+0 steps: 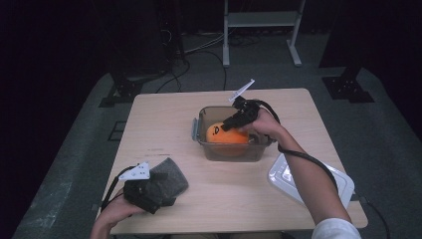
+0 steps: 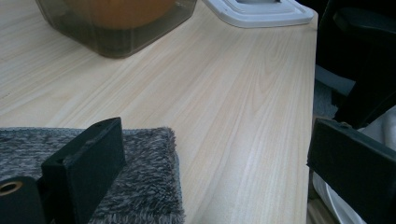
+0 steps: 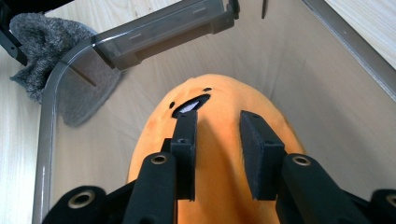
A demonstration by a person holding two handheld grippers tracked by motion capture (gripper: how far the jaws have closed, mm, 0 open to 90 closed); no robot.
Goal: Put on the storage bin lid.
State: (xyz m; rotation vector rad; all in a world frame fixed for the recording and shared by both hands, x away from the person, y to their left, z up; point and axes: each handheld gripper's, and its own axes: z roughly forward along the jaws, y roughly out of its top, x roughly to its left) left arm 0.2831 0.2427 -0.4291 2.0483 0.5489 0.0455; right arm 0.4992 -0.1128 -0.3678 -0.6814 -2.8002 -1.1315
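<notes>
An orange plush toy [image 1: 226,135] [image 3: 219,100] with a small black face lies inside a clear smoky plastic container [image 1: 201,144] [image 3: 46,116] at the middle of the table. My right gripper [image 1: 233,123] [image 3: 217,119] reaches down into the container, its two jaws pressed into the top of the toy with a ridge of orange fabric between them. My left gripper [image 1: 159,194] [image 2: 217,135] rests at the near left edge of the table on a grey fuzzy cloth [image 1: 171,174] [image 2: 144,177]. Its jaws stand wide apart with nothing between them.
The container's white lid [image 1: 286,174] [image 2: 261,11] lies on the near right part of the light wooden table [image 1: 164,119], partly over the edge. Bare wood runs between the cloth and the container. Dark floor, cables and a metal stand lie beyond the table.
</notes>
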